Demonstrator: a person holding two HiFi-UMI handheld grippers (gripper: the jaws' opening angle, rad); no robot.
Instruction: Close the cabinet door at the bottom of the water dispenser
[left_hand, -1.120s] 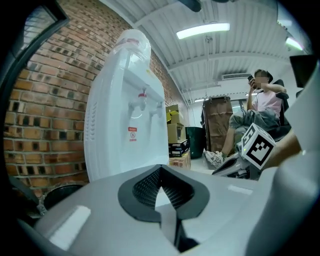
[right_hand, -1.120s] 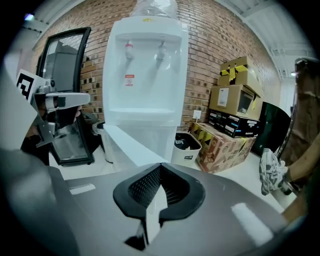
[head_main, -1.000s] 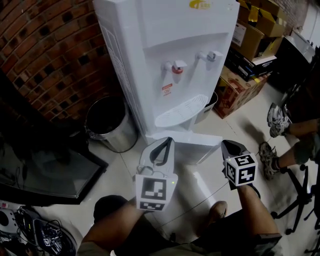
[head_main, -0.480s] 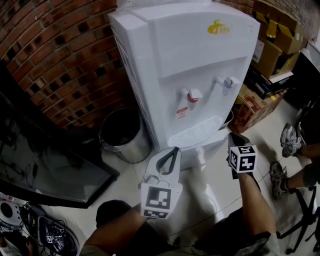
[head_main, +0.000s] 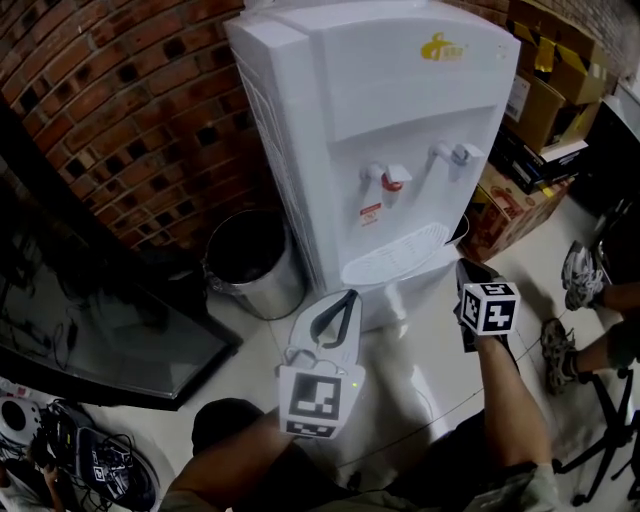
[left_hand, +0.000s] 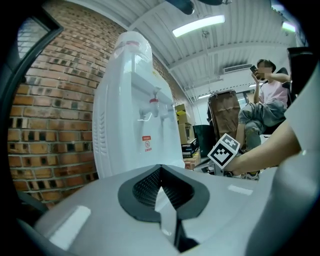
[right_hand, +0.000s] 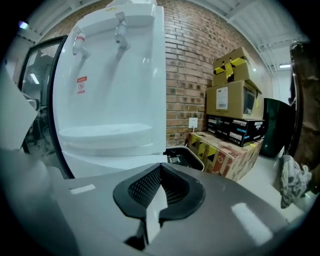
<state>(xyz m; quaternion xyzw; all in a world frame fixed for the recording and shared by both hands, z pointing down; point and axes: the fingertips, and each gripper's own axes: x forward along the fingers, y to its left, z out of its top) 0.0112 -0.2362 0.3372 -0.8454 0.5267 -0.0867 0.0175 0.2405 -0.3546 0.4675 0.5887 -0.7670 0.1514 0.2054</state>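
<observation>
The white water dispenser (head_main: 400, 130) stands against the brick wall, with red and blue taps over a drip tray. Its lower cabinet front (head_main: 400, 300) is mostly hidden from the head camera under the tray. In the right gripper view the lower front (right_hand: 105, 162) looks flush with the body. My right gripper (head_main: 462, 266) is shut and empty at the dispenser's lower right corner; whether it touches the front I cannot tell. My left gripper (head_main: 348, 298) is also shut and empty, and is held in front of the dispenser's base.
A steel bin (head_main: 250, 262) sits left of the dispenser. A dark glass panel (head_main: 80, 320) lies at the left, with cables (head_main: 80, 465) below it. Cardboard boxes (head_main: 540, 90) are stacked to the right. A seated person's shoes (head_main: 578, 272) are at the right edge.
My right gripper moved in toward the dispenser's lower front, then stayed put. The head view tilted up, showing more of the dispenser. The left gripper barely shifted.
</observation>
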